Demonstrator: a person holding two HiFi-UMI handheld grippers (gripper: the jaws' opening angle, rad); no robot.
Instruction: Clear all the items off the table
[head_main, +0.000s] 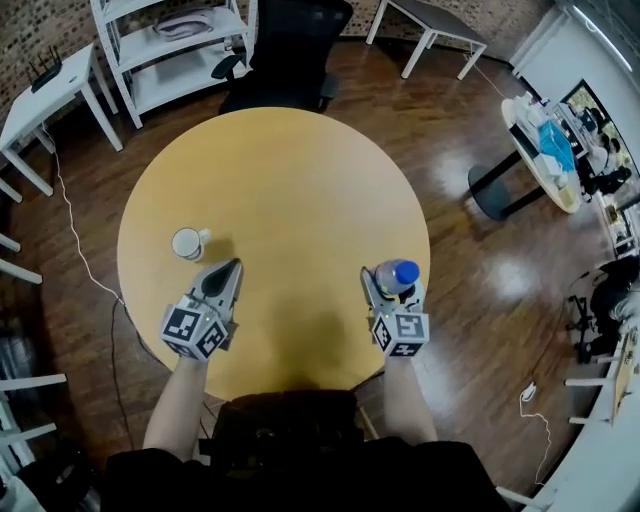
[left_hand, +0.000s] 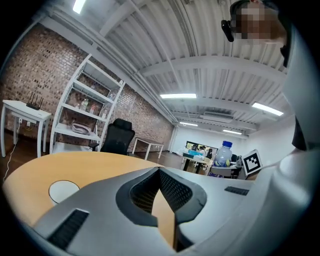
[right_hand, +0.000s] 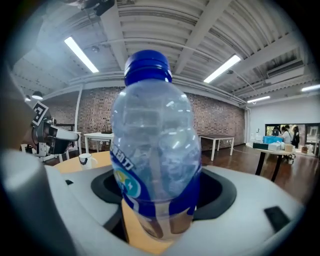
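On the round wooden table (head_main: 290, 180) a white cup (head_main: 188, 243) stands near the left edge. My left gripper (head_main: 228, 270) hovers just to the right of it, shut and empty; in the left gripper view the closed jaws (left_hand: 165, 175) hide the cup's (left_hand: 64, 191) lower part. A clear plastic bottle (head_main: 399, 272) with a blue cap and blue label stands upright at the table's right front. My right gripper (head_main: 392, 292) is shut on the bottle (right_hand: 155, 150), which fills the right gripper view between the wide-set jaws (right_hand: 160, 202). The cup (right_hand: 85, 159) shows small at that view's left.
A black office chair (head_main: 290, 50) stands behind the table, with a white shelf unit (head_main: 170, 50) to its left. White tables line the back wall, and a cluttered side table (head_main: 540, 150) stands at the right. The person's body is at the table's near edge.
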